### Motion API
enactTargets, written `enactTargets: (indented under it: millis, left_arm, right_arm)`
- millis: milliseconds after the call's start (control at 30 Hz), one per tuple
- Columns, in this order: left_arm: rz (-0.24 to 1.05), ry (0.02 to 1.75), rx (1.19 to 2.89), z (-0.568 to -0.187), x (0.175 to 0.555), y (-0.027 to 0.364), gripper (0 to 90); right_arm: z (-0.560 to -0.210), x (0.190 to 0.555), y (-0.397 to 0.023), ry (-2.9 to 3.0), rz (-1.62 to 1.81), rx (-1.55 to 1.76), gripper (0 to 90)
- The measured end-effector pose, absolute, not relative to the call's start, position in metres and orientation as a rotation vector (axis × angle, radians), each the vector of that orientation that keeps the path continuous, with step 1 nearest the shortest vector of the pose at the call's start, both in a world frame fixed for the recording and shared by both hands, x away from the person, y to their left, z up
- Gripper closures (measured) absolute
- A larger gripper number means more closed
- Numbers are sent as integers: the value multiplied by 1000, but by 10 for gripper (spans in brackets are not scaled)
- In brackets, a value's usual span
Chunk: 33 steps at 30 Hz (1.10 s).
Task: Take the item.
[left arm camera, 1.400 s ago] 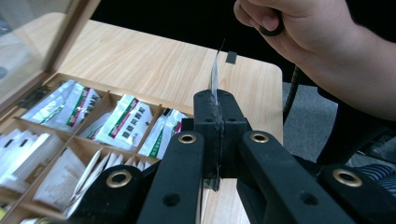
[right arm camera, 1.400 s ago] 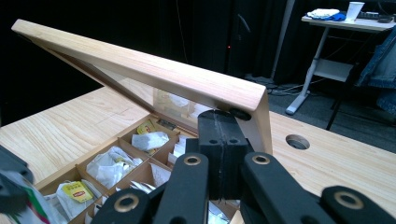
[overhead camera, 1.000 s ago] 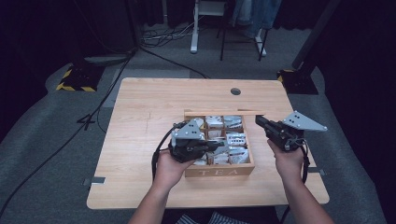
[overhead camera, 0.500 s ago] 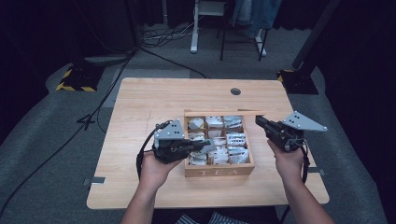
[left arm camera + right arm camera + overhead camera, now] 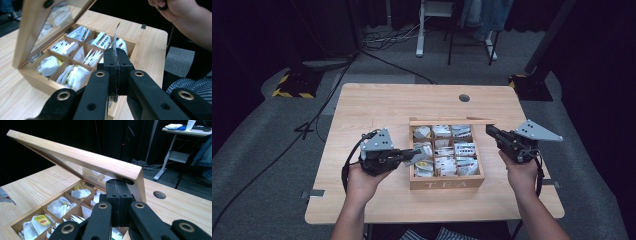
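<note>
A person's left gripper point(image 5: 116, 53), jaws pressed on a flat tea sachet point(image 5: 115, 40) held edge-up, hangs at the left rim of the open wooden tea box point(image 5: 447, 181), sachet standing just over the nearest compartments. The right gripper point(image 5: 120, 185), jaws pressed together, sits by the box's right side near the raised glazed lid point(image 5: 75, 152). The left hand is the closer.

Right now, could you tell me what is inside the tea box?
The tea box holds paper tea bags sorted into compartments under its raised lid. The left gripper has its jaws shut on one tea bag. What lies beneath the top bags is covered.
</note>
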<state>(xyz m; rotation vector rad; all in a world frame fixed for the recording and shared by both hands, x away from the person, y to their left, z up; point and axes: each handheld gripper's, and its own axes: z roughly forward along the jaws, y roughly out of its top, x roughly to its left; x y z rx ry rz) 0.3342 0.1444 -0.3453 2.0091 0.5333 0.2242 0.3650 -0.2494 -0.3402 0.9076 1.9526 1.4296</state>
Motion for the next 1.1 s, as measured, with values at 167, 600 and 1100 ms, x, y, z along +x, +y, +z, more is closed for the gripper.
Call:
enactTargets:
  millis: [167, 600, 1100]
  left_arm:
    - [250, 584, 2006, -348, 336, 156, 892]
    - [290, 718, 1982, -356, 342, 189, 892]
    - [329, 870, 1981, -375, 355, 211, 891]
  right_arm:
    - [-340, 365, -250, 1951, 1432, 907, 900]
    - [-340, 365, -250, 1951, 1433, 903, 899]
    - [-340, 365, -250, 1951, 1432, 902, 899]
